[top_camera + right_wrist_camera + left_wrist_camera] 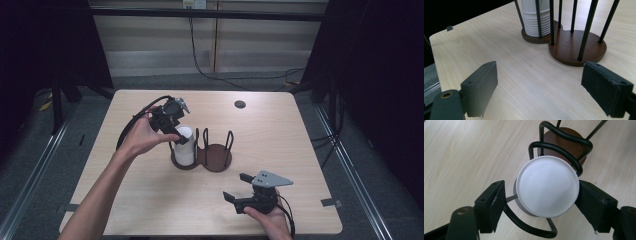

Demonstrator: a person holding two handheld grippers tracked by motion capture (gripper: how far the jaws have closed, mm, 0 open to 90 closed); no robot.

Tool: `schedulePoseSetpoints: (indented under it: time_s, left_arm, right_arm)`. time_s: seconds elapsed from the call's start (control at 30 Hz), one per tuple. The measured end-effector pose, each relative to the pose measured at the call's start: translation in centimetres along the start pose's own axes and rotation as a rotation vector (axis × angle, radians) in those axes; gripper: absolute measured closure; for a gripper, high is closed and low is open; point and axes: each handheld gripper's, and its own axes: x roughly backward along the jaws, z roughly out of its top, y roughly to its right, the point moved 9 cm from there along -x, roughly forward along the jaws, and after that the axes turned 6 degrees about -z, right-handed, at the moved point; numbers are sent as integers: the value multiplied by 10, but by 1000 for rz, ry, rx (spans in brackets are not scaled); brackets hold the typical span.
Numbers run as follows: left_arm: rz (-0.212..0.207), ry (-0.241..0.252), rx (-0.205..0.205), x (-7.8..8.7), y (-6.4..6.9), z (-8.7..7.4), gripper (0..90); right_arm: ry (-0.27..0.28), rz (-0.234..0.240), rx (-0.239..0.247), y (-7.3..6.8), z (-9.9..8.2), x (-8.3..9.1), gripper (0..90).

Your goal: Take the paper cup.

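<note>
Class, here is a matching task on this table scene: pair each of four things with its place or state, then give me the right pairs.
Things:
1. stack of white cups
2. right-hand ring of the cup holder
3. left gripper
4. right gripper

Places or states:
A. empty, with only its brown base showing
B. jaws wide apart over bare table, nothing between them
C. stands upside down in the left-hand ring of the cup holder
D. jaws on either side of the top cup

Pairs: 1-C, 2-A, 3-D, 4-B
</note>
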Motion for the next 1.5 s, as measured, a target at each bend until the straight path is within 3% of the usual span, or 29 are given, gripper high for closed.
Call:
schedulePoseSetpoints:
  time_s: [0.07,0.1,0.27,0.7,0.73,0.83,1.07,1.2,1.3,1.5]
  left_arm:
    - [-7,5,9,-2,2,2,274]
    - [-5,-7,-9,-2,2,2,274]
    - [10,-20,-23,-5,3,4,268]
    - [-23,-70,9,-15,5,5,294]
    - [-30,-94,-4,-14,5,4,307]
    - [-21,-101,22,-17,4,5,330]
    - [-27,-112,32,-15,4,4,337]
    - [-24,-126,18,-15,4,4,340]
    - [-28,-117,43,-16,6,6,343]
    - [-39,-121,46,-13,6,6,349]
  right_arm:
    - [-1,0,0,0,0,0,132]
    - [-1,0,0,0,0,0,132]
    - [-4,0,3,0,-1,0,132]
    - [-13,4,4,-1,-1,-2,133]
    - [-13,3,5,-1,-1,-2,133]
    - [-14,0,1,-1,-2,-2,133]
    - [-15,3,2,-1,-2,-2,133]
    - [-15,4,4,-1,-2,-3,133]
    - [-15,5,4,-2,-2,-3,133]
    - [-21,9,-2,-2,-2,-3,133]
